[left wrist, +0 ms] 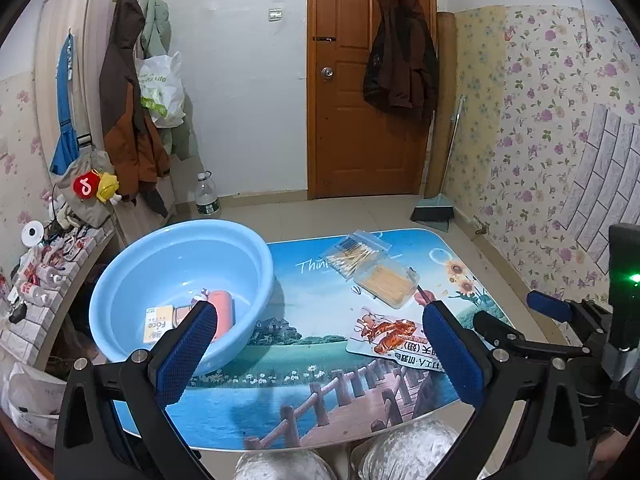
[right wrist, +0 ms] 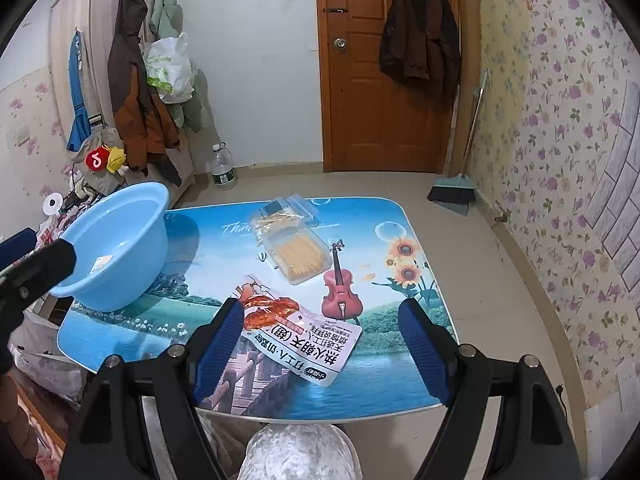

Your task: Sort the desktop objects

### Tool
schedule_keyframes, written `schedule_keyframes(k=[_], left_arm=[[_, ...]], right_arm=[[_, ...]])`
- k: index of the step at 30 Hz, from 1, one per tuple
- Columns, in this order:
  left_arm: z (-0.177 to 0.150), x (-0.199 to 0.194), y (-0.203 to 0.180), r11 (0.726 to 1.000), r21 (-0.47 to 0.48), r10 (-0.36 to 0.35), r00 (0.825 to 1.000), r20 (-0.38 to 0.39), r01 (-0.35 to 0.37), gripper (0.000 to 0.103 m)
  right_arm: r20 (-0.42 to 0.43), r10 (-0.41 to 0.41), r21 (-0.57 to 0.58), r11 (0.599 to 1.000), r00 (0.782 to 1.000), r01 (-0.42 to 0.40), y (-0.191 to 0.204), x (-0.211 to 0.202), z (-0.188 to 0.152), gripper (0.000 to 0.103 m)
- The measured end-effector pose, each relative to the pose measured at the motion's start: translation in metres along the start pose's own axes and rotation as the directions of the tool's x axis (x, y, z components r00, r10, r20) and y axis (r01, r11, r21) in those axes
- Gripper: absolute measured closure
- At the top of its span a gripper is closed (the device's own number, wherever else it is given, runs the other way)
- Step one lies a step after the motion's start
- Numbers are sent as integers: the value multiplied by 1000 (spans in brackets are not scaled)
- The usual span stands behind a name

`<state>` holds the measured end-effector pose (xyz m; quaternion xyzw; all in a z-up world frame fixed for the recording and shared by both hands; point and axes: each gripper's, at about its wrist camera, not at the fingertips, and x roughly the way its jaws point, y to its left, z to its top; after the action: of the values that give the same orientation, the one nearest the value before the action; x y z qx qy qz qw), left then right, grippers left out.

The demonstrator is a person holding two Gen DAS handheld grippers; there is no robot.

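A light blue basin (left wrist: 132, 276) (right wrist: 128, 224) stands on the left of a small picture-printed table (left wrist: 304, 360) (right wrist: 380, 380). Inside it lie a pink bottle (left wrist: 222, 312) and a yellow-white packet (left wrist: 158, 322). A snack packet (right wrist: 296, 336) (left wrist: 384, 338) with red food print lies near the front edge. Further back are a clear box of toothpicks (right wrist: 300, 254) (left wrist: 386, 284) and a bag of cotton swabs (right wrist: 280, 216) (left wrist: 352, 250). My right gripper (right wrist: 322, 336) stands open above the snack packet. My left gripper (left wrist: 320, 344) stands open beside the basin, holding nothing.
A person's knees (right wrist: 296, 452) in shiny grey fabric sit under the front edge. A cluttered shelf (left wrist: 40, 272) lies at the left, a water bottle (right wrist: 222, 172) and broom (right wrist: 452, 192) on the floor beyond, with a door (right wrist: 384, 80) and hung coats behind.
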<state>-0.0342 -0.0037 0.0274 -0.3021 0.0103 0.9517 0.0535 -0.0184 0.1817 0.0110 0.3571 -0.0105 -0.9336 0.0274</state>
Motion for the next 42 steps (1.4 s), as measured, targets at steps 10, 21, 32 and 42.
schedule_keyframes(k=[10,21,32,42], left_arm=[[-1,15,-13,1000,17,-7,999,-34,8,0],[8,31,-26,999,51,0,999,-34,2,0],[15,77,-29,998,55,12,997,-80,-8,0],[26,106,-17,1000,12,25,995,-96,-24,0]], right_arm=[[-26,-2,3,1000,1000,2,-8,14,-5,22],[-40,4,10,1000,999,-4,-24,34,-1,22],[-98,74,-104,991,992,-84,-9,98,14,22],[-154,116,-187,972,981,-144,8,163,39,22]])
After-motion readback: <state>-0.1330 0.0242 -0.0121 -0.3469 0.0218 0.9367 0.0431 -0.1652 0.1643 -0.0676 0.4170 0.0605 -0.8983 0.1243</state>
